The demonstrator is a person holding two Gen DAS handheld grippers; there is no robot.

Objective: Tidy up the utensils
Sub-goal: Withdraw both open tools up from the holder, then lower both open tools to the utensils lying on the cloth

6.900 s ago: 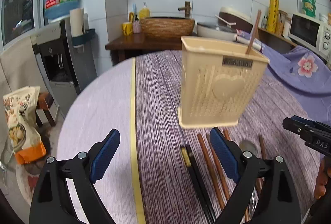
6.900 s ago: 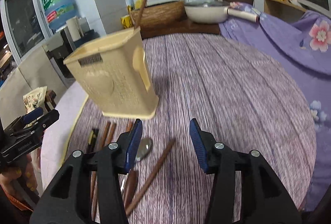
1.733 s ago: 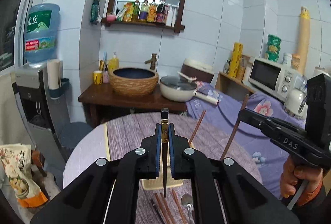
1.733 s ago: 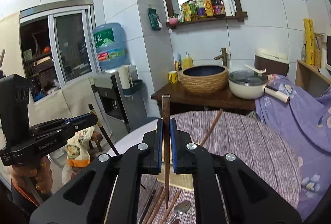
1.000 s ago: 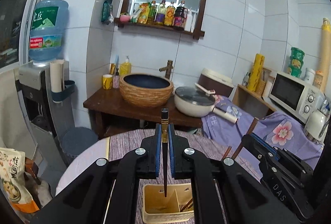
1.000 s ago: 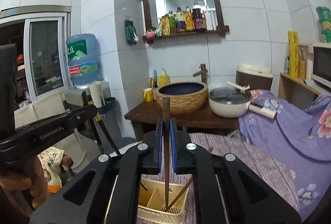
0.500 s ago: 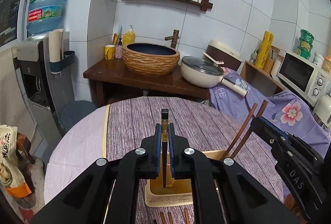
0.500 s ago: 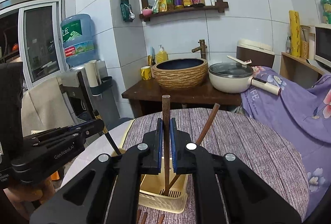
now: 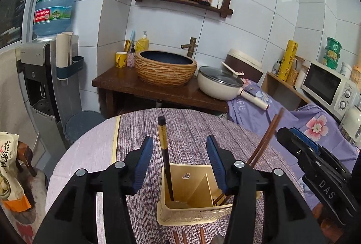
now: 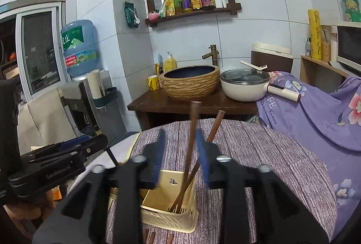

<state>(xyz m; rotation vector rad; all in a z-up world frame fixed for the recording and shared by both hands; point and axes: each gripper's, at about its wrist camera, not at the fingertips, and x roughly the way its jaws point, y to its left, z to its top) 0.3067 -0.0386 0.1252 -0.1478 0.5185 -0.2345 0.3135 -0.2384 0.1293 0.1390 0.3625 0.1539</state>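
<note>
A cream plastic utensil holder stands on the round purple table, also in the right wrist view. My left gripper is open above it; a black chopstick with a gold band stands free in the holder's left compartment. My right gripper is open and blurred; a brown chopstick stands between its jaws in the holder beside another brown chopstick. Both brown chopsticks lean from the right compartment in the left wrist view.
More brown utensil ends lie on the table in front of the holder, also in the right wrist view. Behind the table are a wooden counter with a woven basin and a white pot. A water dispenser stands left.
Both grippers have opened and let go of their chopsticks, which now stand in the holder. Before, each was shut on a chopstick lowered into the holder.
</note>
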